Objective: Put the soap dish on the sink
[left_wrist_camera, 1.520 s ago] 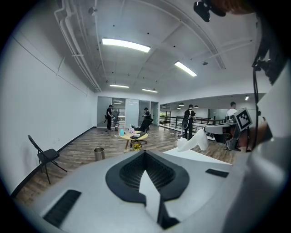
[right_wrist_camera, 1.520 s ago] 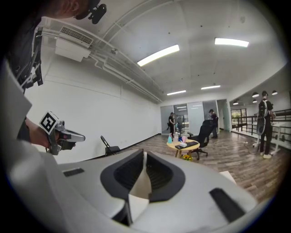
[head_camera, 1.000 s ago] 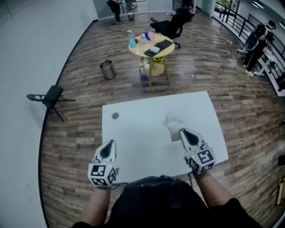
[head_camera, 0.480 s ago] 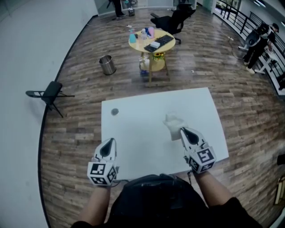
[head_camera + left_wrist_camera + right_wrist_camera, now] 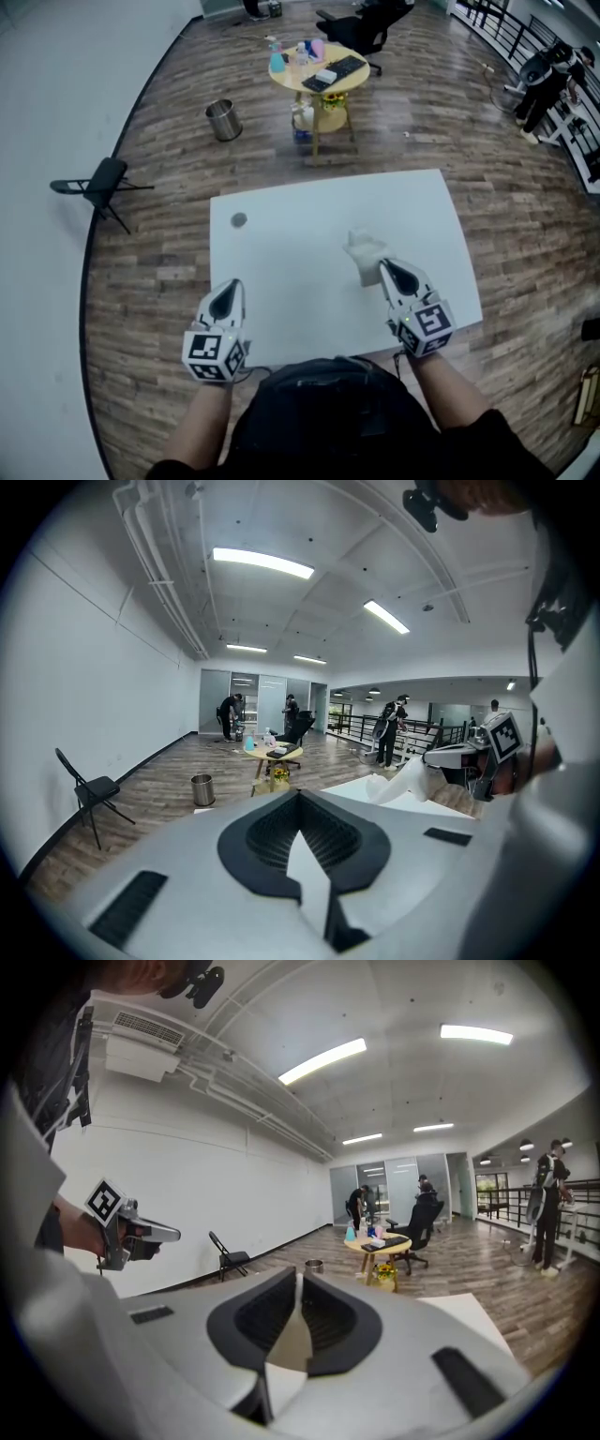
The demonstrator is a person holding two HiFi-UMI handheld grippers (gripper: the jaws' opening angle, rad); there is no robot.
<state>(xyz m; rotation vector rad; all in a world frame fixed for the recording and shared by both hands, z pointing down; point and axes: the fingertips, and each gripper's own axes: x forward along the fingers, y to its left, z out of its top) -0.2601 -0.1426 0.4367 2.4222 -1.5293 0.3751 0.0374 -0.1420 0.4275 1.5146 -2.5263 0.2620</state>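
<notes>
The soap dish [image 5: 364, 255], a white moulded piece, is at the right middle of the white table [image 5: 300, 202]. My right gripper [image 5: 384, 268] is shut on its near end; the left gripper view shows the soap dish [image 5: 405, 778] sticking out from those jaws, and a pale sliver shows between the jaws of my right gripper [image 5: 298, 1277] in its own view. My left gripper [image 5: 230, 287] hovers over the table's near left edge, jaws together and holding nothing. A small grey round disc [image 5: 238, 219] lies at the table's far left. I see no sink basin.
Beyond the table stand a round yellow table [image 5: 317, 75] with bottles and a keyboard, a metal bin [image 5: 223, 120], a black folding chair [image 5: 98, 183] at left and an office chair [image 5: 370, 19]. A person [image 5: 548, 75] stands by a railing at far right.
The head view has shifted a little, so the table sits higher in the picture. Both grippers and the soap dish keep their places.
</notes>
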